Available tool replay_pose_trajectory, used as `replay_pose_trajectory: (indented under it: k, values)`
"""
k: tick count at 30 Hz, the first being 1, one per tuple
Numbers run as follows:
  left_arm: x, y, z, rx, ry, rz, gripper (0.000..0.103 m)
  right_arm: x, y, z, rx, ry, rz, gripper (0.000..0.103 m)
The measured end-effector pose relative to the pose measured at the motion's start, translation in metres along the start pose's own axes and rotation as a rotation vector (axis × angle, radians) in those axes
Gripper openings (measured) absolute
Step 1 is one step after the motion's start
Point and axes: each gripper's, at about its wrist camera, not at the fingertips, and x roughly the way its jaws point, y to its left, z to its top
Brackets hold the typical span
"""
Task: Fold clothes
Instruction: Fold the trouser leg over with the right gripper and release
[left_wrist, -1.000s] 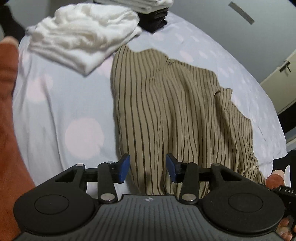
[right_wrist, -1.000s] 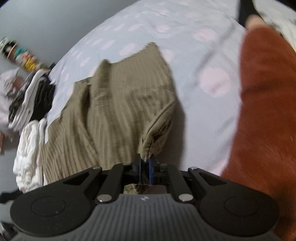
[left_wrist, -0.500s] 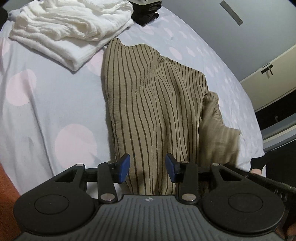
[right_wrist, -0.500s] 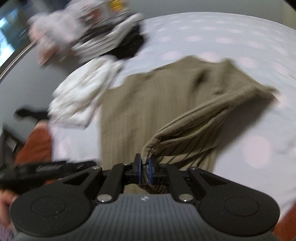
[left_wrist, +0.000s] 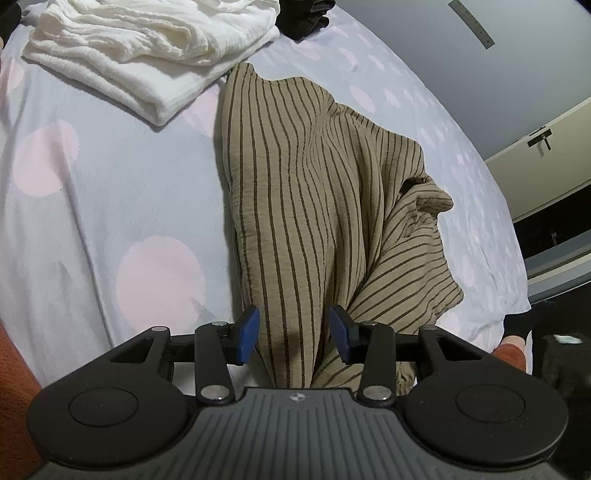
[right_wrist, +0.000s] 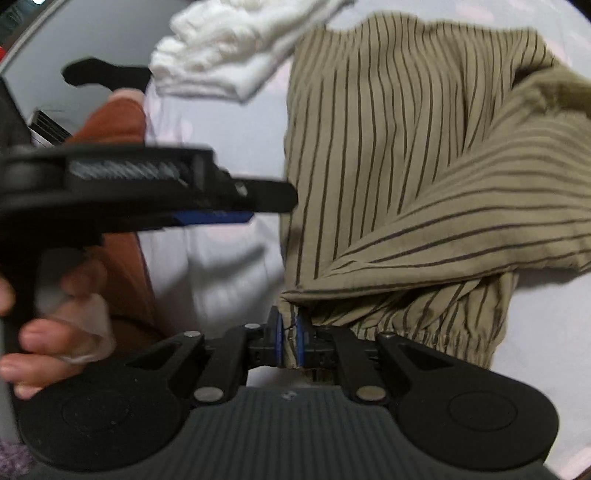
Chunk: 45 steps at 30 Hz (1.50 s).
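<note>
Right gripper (right_wrist: 290, 341) pinches the striped trousers' (left_wrist: 314, 206) hem — left gripper (left_wrist: 293, 332) hovers above them, jaws wide.

A bedroom in a home. A bed fills most of both views, covered by a pale lilac sheet (left_wrist: 110, 206) printed with large pink dots, and clothes lie on it: striped khaki trousers (left_wrist: 314, 206), a folded white garment (left_wrist: 155, 48) and something dark folded (left_wrist: 306, 18) behind it. Beyond the bed are a plain grey wall (left_wrist: 424, 40) and part of a cream door (left_wrist: 546, 162) with a metal handle.
</note>
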Motion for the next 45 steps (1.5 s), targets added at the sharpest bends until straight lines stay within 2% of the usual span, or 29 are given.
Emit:
replay_pose_trajectory:
  k: [7,10,12,15,19,23,28,33,38,45]
  values:
    - [0.006,-0.002,0.0,0.019,0.01,0.055,0.048,0.022,-0.003,0.002,0.017,0.021,-0.023,0.013]
    - [0.006,-0.004,0.0,0.032,0.009,0.068,0.048,0.013,-0.003,-0.001,0.015,0.005,-0.013,0.02]
    - [0.004,-0.005,0.0,0.04,0.005,0.076,0.048,-0.002,-0.014,-0.003,0.04,-0.017,-0.023,0.03]
    - [0.001,-0.009,0.004,0.06,-0.006,0.087,0.048,-0.026,-0.03,-0.006,0.081,-0.051,-0.039,0.039]
    - [-0.003,-0.016,0.015,0.095,-0.022,0.095,0.048,-0.058,-0.052,-0.01,0.135,-0.096,-0.061,0.04]
    - [-0.003,-0.024,0.031,0.142,-0.056,0.145,0.048,-0.09,-0.074,-0.015,0.189,-0.141,-0.083,0.041]
    - [0.002,-0.033,0.052,0.206,-0.115,0.224,0.048,-0.111,-0.117,-0.005,0.32,-0.223,-0.188,0.04]
    - [0.01,-0.036,0.069,0.242,-0.236,0.319,0.048,-0.119,-0.148,0.004,0.403,-0.312,-0.322,0.04]
    - [0.023,-0.028,0.086,0.26,-0.296,0.347,0.048,-0.118,-0.171,0.01,0.446,-0.365,-0.447,0.041]
    - [0.041,-0.005,0.102,0.257,-0.247,0.334,0.048,-0.108,-0.199,0.021,0.542,-0.342,-0.407,0.044]
